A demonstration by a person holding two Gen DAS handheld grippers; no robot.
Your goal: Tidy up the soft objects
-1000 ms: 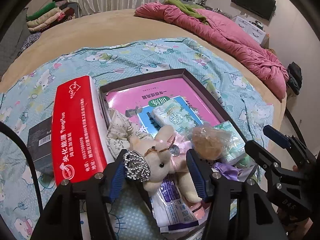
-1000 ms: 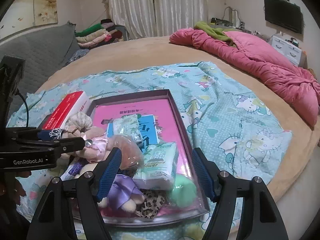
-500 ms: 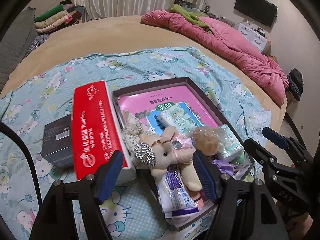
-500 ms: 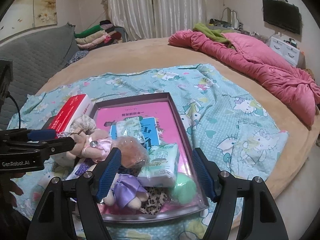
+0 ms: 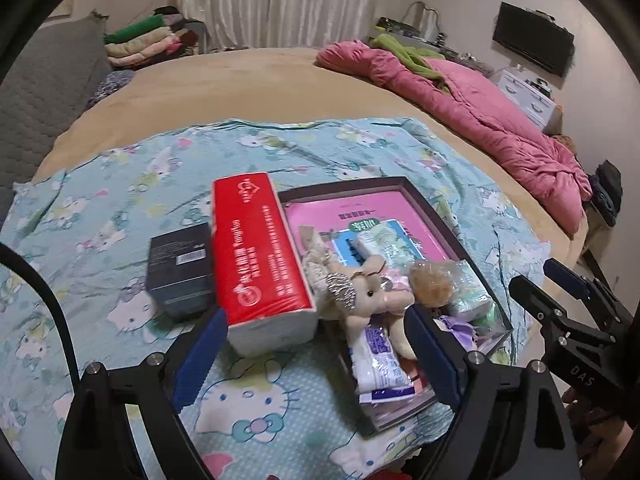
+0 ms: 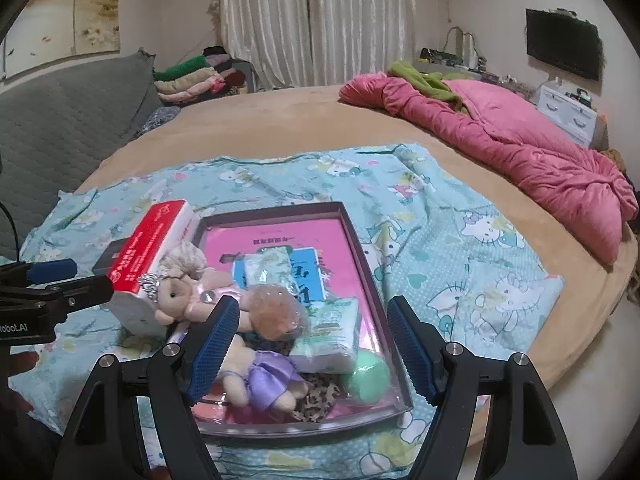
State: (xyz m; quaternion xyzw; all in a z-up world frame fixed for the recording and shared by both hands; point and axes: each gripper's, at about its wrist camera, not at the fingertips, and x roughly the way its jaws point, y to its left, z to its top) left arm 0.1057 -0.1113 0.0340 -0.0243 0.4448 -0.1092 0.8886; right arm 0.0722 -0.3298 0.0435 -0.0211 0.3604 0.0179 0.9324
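Since a second ago our left gripper (image 5: 316,354) has let go of the plush rabbit (image 5: 370,294) and pulled back and up; its jaws are opening, nothing pressed between them. The rabbit now lies at the near left edge of the shallow tray (image 5: 436,216), touching the red tissue pack (image 5: 258,256) that lies just left of the tray on the blue cartoon-print sheet (image 5: 120,208).

Only our left view shows the dark box (image 5: 180,270) whole, left of the red pack, and a white and purple packet (image 5: 378,362) at the tray's near corner. Only our right view shows the purple-dressed doll (image 6: 262,378), the green ball (image 6: 366,376) and a leopard-print cloth (image 6: 316,398) in the tray's near end, with a white tissue packet (image 6: 330,340) above them.

The rabbit is beige, wears a silver crown and pale pink clothes, and lies on its side. Our right gripper (image 6: 312,346) hangs above the tray's near end, its jaws opening and holding nothing.
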